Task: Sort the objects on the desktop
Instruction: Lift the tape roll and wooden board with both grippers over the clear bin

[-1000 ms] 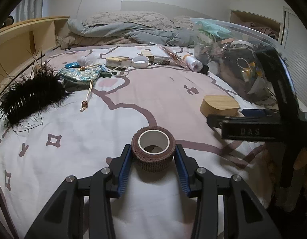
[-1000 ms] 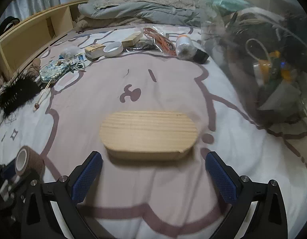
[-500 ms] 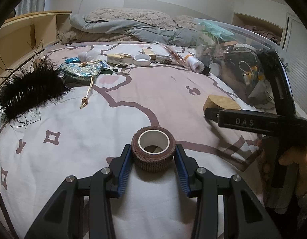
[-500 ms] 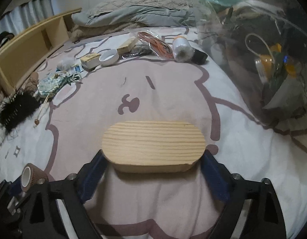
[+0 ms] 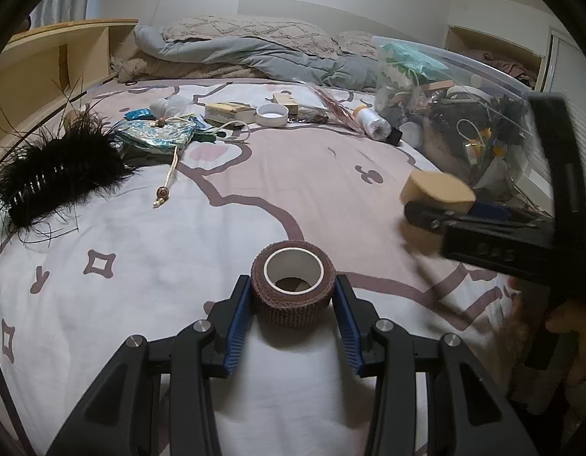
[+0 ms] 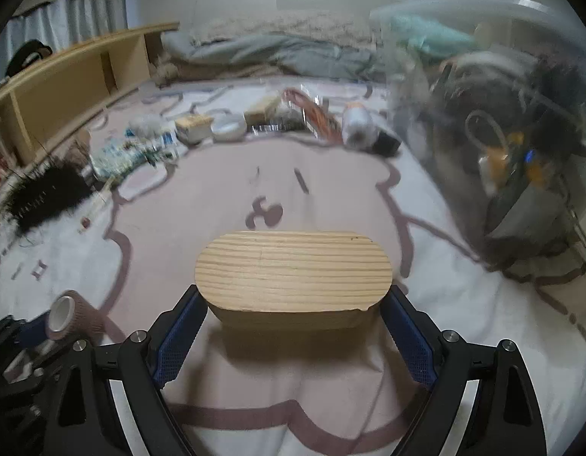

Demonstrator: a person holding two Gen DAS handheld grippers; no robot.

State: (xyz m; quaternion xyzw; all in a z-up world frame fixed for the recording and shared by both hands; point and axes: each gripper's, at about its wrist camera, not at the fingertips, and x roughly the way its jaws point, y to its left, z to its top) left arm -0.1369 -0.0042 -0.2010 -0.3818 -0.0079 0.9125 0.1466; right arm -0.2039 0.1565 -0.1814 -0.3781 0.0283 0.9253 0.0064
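My left gripper (image 5: 293, 300) is shut on a brown bandage roll (image 5: 293, 288) with a white core, held just above the bedspread. My right gripper (image 6: 293, 304) is shut on an oval wooden block (image 6: 293, 269), lifted off the bed; a shadow lies under it. The block (image 5: 437, 190) and the right gripper show at the right of the left wrist view. The roll (image 6: 70, 315) shows at the lower left of the right wrist view.
A clear plastic bin (image 5: 463, 114) full of items stands at the right, also in the right wrist view (image 6: 501, 133). A black feather piece (image 5: 53, 174) lies left. A teal pouch (image 5: 156, 133), white cup (image 5: 272, 114), small boxes and a bottle (image 5: 370, 123) lie farther back.
My right gripper closed on the wooden block and lifted it off the bed. My left gripper kept hold of the bandage roll and barely moved.
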